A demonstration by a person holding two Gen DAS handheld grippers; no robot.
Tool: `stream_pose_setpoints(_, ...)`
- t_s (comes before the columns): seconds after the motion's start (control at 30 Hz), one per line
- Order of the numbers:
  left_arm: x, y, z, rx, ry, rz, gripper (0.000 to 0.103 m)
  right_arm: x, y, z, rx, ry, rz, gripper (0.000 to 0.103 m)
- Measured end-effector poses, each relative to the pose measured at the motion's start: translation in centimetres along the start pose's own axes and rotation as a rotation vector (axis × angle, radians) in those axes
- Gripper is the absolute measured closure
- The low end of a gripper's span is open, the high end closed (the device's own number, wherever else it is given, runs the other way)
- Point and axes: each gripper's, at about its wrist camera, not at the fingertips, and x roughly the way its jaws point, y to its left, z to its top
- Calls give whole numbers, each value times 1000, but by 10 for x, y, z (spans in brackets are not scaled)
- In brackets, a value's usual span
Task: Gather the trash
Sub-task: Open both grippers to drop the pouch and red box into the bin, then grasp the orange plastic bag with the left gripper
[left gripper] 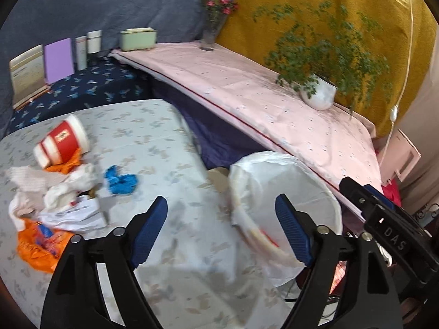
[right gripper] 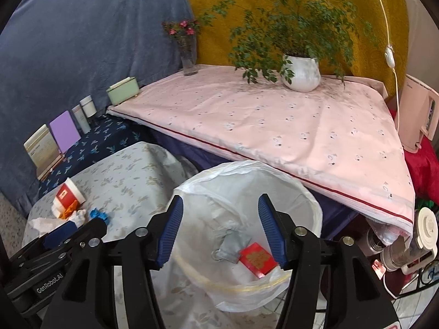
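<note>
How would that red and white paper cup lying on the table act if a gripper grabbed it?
The red and white paper cup looks thin-walled, so it would probably feel light and crush under a hard squeeze. Lying on its side, it may roll if nudged, though the orange wrapper against it might stop it.

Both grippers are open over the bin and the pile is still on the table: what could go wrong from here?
1. The bin liner sags loosely; a gripper may snag it.
2. The left gripper and right gripper work close together and may collide.
3. The red cup lies tipped near the table's far side; a nudge could roll it off.
</note>
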Motion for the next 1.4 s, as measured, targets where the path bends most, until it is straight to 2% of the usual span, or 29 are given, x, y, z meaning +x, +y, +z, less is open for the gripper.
stream_pose_setpoints(0.13,-15,27,-11,-32,-1,71,24,-5,23,-9,-26,11,31,45)
stream_pose_setpoints(0.27,-28,63,-26,-96,5,151,18,-8,48,-20,-56,29,62,45)
stream_pose_setpoints(0.4,-36,95,-39,-152,22,234,17,-8,72,-32,-85,53,97,45)
stream_pose_setpoints(0.53,-45,122,-49,-211,29,286,17,-9,96,-45,-113,76,129,45)
stream_pose_setpoints(0.7,-52,161,-61,-321,42,366,17,-6,126,-62,-153,112,164,45)
stream_pose_setpoints(0.93,-47,212,-77,-501,73,419,17,3,158,-79,-195,154,208,45)
stream_pose_setpoints(1.13,-31,241,-86,-646,122,409,17,14,178,-85,-224,181,230,45)
stream_pose_setpoints(1.23,-24,249,-84,-682,135,406,18,20,185,-86,-229,192,234,45)
stream_pose_setpoints(1.3,-20,253,-84,-699,139,397,20,24,188,-87,-231,200,234,45)
stream_pose_setpoints(1.37,-17,252,-81,-695,137,380,36,28,190,-87,-230,207,234,45)
stream_pose_setpoints(1.4,-14,251,-79,-686,142,374,40,29,191,-87,-230,210,234,45)
